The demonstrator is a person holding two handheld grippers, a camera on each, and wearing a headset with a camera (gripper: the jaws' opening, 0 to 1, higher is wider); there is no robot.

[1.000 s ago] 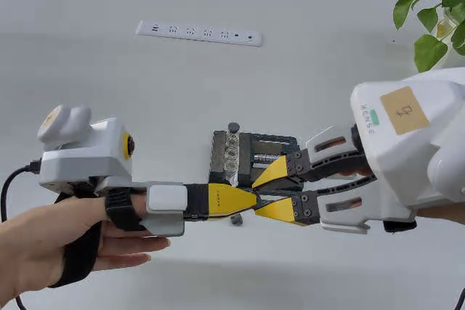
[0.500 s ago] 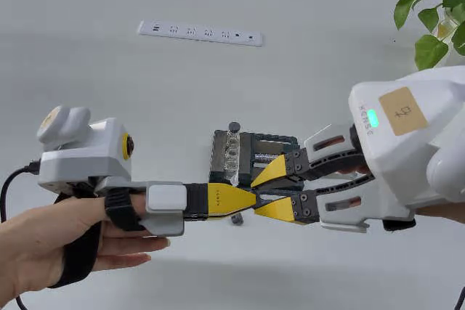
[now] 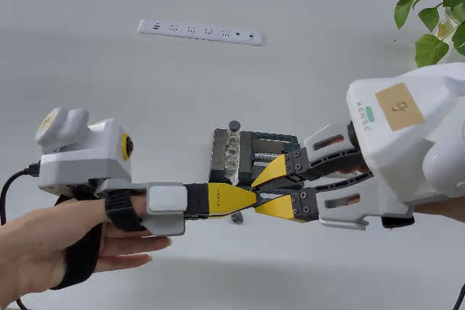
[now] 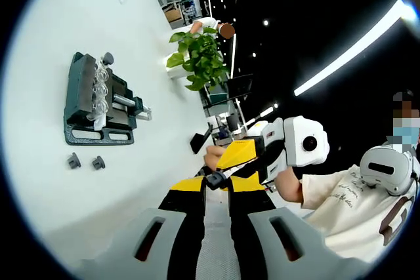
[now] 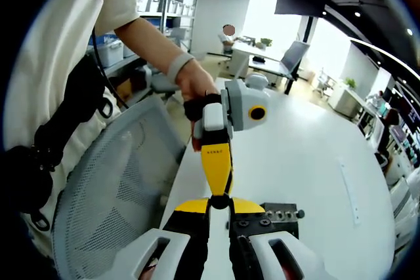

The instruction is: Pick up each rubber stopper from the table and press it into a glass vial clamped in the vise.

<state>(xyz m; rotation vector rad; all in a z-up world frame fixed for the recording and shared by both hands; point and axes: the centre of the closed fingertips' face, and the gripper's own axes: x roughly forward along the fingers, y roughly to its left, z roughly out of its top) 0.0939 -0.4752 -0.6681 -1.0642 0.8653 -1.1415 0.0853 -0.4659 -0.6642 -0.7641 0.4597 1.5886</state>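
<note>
Stopper (image 4: 216, 180) mostly hidden, apparently clenched in left claw (image 3: 252, 200), right claw (image 3: 257, 195) state unclear, tips overlapping

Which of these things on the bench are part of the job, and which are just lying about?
Part of the job: vise, glass vials clamped in it, loose rubber stoppers on the table beside it.
Just lying about: power strip, plant.
</note>
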